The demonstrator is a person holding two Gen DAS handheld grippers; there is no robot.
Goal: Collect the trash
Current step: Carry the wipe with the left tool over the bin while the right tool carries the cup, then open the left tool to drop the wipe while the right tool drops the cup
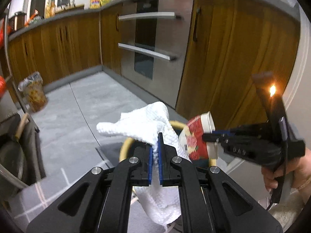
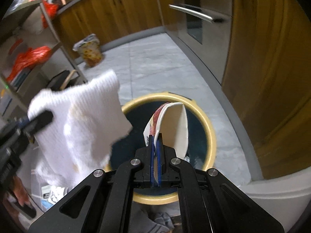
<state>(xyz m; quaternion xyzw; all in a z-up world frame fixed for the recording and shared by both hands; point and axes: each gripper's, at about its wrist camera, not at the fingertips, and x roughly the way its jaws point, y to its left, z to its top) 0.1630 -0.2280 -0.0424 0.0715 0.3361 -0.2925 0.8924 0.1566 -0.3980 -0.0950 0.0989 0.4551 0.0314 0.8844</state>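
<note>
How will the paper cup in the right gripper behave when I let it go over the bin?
The paper cup looks thin and probably light: its wall is squashed flat between the right gripper fingers. It should drop freely, though it may spring partly back. It hangs over the yellow-rimmed bin, so it likely lands inside.

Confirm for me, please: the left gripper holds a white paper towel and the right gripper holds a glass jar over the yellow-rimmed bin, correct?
Not quite: the right gripper holds a flattened paper cup, not a glass jar, as the right wrist view shows. The left gripper does hold the white paper towel, over the yellow-rimmed bin.
</note>
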